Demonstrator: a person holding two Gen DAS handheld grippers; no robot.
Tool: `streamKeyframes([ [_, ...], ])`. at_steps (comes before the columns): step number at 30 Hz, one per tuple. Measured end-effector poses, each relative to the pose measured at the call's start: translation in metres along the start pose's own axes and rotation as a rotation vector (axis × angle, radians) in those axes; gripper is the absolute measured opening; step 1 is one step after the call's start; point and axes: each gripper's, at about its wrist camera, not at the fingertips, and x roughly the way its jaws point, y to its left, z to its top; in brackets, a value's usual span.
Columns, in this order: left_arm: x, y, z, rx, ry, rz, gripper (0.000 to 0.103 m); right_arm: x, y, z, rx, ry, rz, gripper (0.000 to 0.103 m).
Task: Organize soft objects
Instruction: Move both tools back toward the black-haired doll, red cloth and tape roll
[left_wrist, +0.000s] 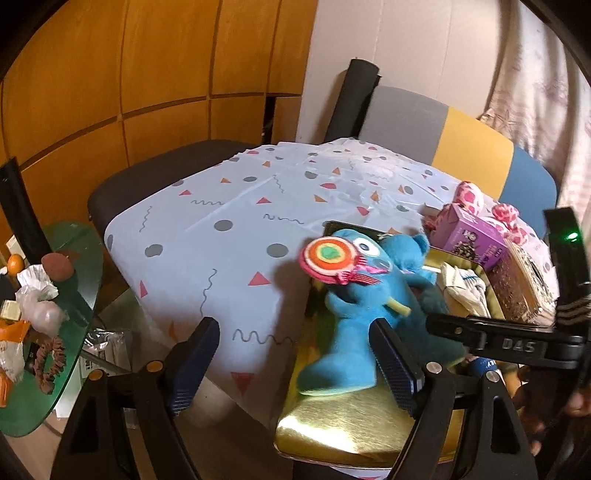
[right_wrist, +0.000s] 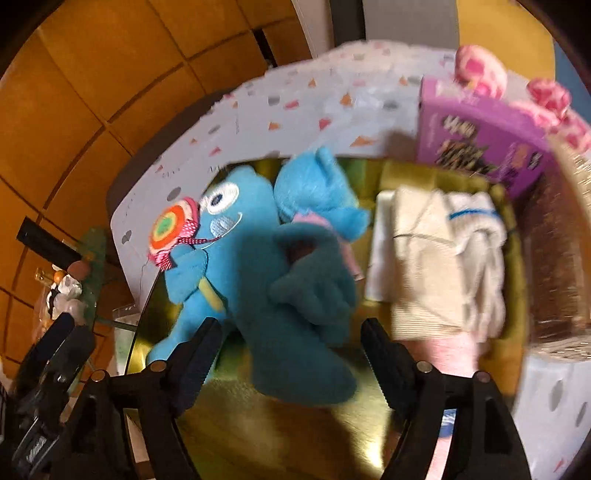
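The table, under a pale cloth with grey dots and coloured triangles, fills the far half of the left wrist view; its left and far parts lie bare, and its near-left edge drops off towards a green glass side table crowded with small clutter. A gold tray sits at the near right of the table, its near-left corner hanging past the table edge.

In the tray's left part lies the blue plush toy, long axis running from near to far, head at the far end with a striped lollipop at its face, legs towards the near side. Just right of it and touching lies a smaller blue bear, and over both rests a darker teal plush. Folded white socks fill the tray's right part. A purple box stands at the far right rim, with a pink spotted toy behind it.

The left gripper hangs over the tray's left rim with its fingers spread; the right finger lies against the blue plush toy's leg, the left finger over bare cloth, nothing pinched. The right gripper has its fingers spread as well, the teal plush lying between them; the view is blurred and the pads do not appear to press on it. The right gripper shows at the right edge of the left wrist view, close above the tray.
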Motion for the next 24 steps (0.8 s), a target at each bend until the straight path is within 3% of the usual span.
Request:
streamKeyframes([
  [13, -0.014, -0.041, -0.009, 0.107, -0.012, -0.059, 0.084, -0.067, -0.016, -0.034, -0.060, -0.112, -0.124, 0.080],
  [24, -0.019, -0.088, -0.015, 0.224, -0.006, -0.130, 0.085, -0.129, -0.092, -0.059, 0.052, -0.210, -0.253, 0.080],
])
